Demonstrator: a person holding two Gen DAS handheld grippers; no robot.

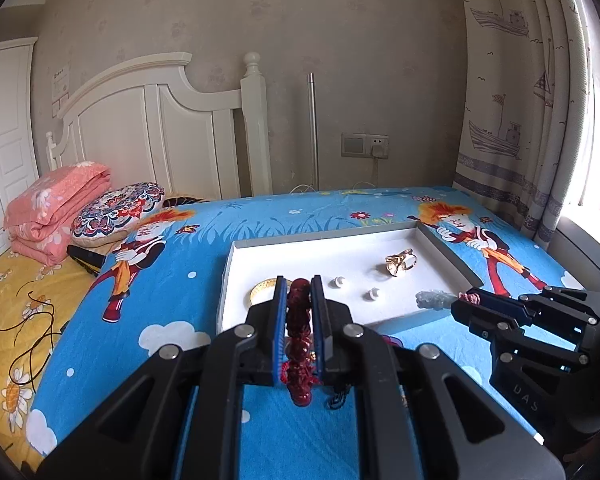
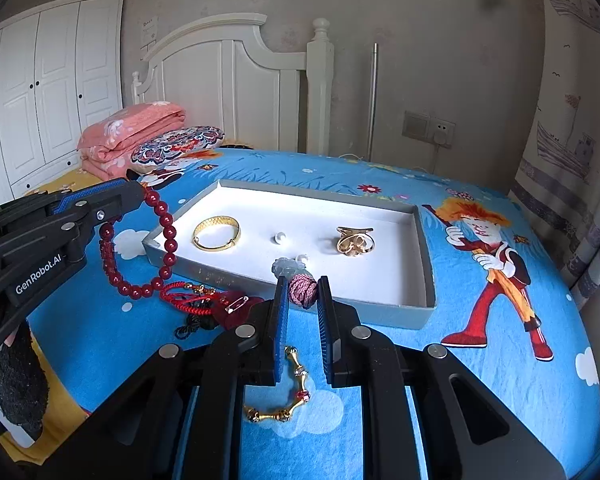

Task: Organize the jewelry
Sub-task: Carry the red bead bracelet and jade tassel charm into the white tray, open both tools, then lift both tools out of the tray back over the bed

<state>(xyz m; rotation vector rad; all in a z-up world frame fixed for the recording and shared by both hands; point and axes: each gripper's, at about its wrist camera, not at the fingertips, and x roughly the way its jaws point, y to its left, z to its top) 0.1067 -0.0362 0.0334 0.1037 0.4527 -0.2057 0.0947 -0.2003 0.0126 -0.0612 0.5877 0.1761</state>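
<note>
My left gripper (image 1: 299, 288) is shut on a dark red bead bracelet (image 1: 299, 336), which hangs from it near the tray's left corner in the right wrist view (image 2: 168, 236). My right gripper (image 2: 303, 292) is shut on the pink knotted cord (image 2: 303, 289) of a pale jade pendant (image 2: 285, 266), held over the tray's near rim; it also shows in the left wrist view (image 1: 434, 299). The grey tray (image 2: 427, 264) with white lining holds a gold bangle (image 2: 216, 233), a gold ring cluster (image 2: 355, 241) and two pearl earrings (image 2: 281, 237).
On the blue cartoon sheet near the tray lie a red cord ornament with a safety pin (image 2: 204, 300) and a gold link bracelet (image 2: 284, 396). A pink folded quilt (image 2: 132, 136) and a patterned pillow (image 2: 178, 146) sit by the white headboard. A curtain (image 1: 532, 100) hangs on the right.
</note>
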